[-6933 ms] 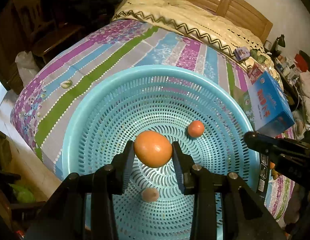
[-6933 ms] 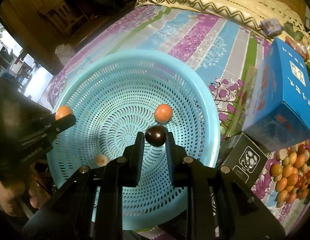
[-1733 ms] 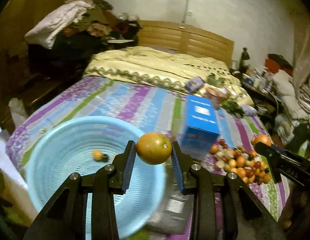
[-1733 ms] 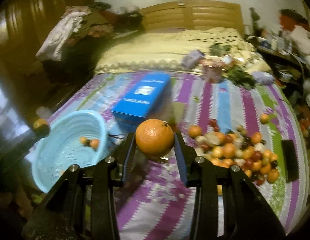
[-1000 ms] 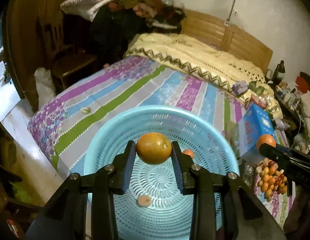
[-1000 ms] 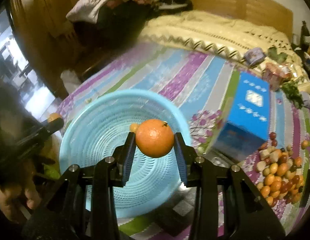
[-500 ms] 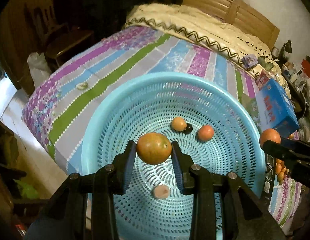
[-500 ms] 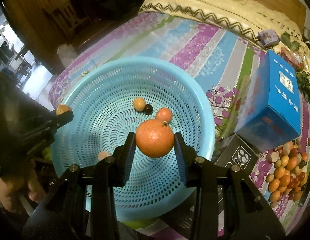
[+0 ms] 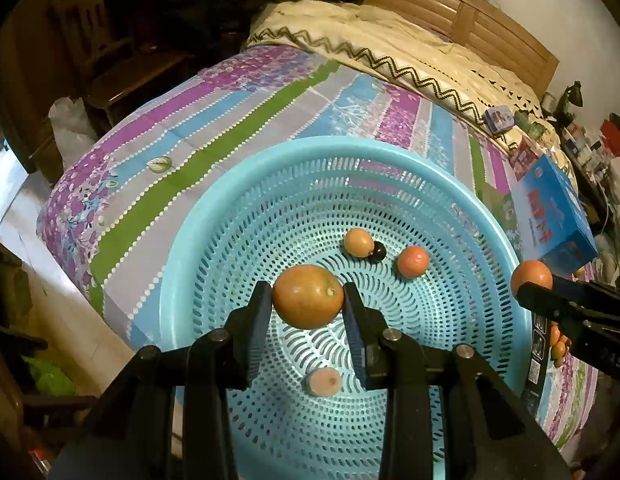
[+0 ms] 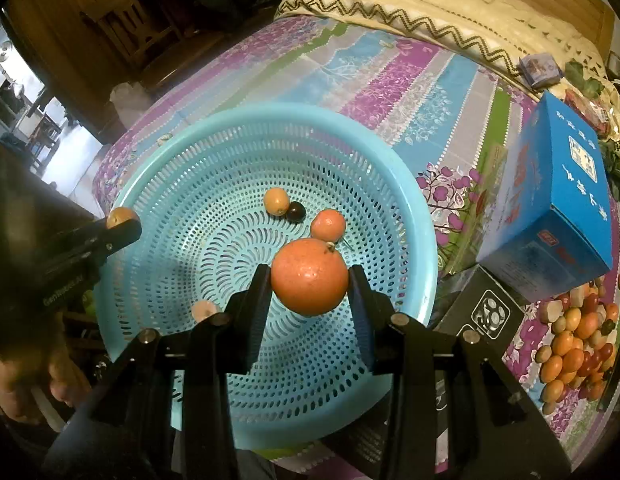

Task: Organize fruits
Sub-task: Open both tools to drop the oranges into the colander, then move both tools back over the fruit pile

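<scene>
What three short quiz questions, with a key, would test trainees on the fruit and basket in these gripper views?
1. True or false: the left gripper holds nothing.
2. How many fruits lie in the basket?
3. Which fruit does the right gripper hold? A the orange; B the dark fruit.

Key: 1 false, it grips a yellowish fruit. 2 four. 3 A.
</scene>
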### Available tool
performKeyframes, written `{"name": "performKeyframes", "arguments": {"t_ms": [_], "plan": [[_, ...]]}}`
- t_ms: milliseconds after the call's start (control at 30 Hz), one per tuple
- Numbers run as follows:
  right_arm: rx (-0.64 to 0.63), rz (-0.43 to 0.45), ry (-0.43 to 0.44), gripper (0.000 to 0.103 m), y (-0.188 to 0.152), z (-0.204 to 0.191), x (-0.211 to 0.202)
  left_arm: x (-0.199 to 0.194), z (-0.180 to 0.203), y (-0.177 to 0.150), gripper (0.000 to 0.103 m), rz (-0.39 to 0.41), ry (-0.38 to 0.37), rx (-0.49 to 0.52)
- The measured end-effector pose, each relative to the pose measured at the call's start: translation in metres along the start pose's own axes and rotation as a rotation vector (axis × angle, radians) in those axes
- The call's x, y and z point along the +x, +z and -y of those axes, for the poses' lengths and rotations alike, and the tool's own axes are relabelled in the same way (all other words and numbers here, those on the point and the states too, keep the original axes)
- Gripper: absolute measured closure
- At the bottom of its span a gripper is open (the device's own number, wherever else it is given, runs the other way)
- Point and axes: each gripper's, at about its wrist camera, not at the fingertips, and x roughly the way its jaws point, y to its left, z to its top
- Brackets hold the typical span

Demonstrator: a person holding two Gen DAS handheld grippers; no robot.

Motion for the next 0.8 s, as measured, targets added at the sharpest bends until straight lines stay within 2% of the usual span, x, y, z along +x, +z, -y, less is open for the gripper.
{"name": "performKeyframes", "arguments": {"t_ms": [500,533,567,600,633,800], "plan": [[-0.001,0.003,0.000,0.063,0.001,0.000,0.001,0.006,0.001,0.000,0.066,-0.022,-0.005,0.013],[0.001,0.005,0.001,0.061,0.002,0.000,0.002,0.008,0.001,-0.001,0.064,-0.031,-0.003,0.014],[0.004,0.005,0.005,0.055,0.002,0.000,0.003,0.010,0.002,-0.001,0.048,-0.036,0.000,0.015],[0.007,0.011,0.006,0.042,0.001,0.000,0.003,0.011,0.002,-0.002,0.033,-0.030,0.007,0.018],[0.006,0.019,0.004,0.036,0.002,0.000,0.002,0.010,0.002,-0.003,0.028,-0.022,0.013,0.018],[0.006,0.020,0.010,0.037,0.003,0.001,0.002,0.012,0.001,-0.003,0.027,-0.020,0.022,0.008]]}}
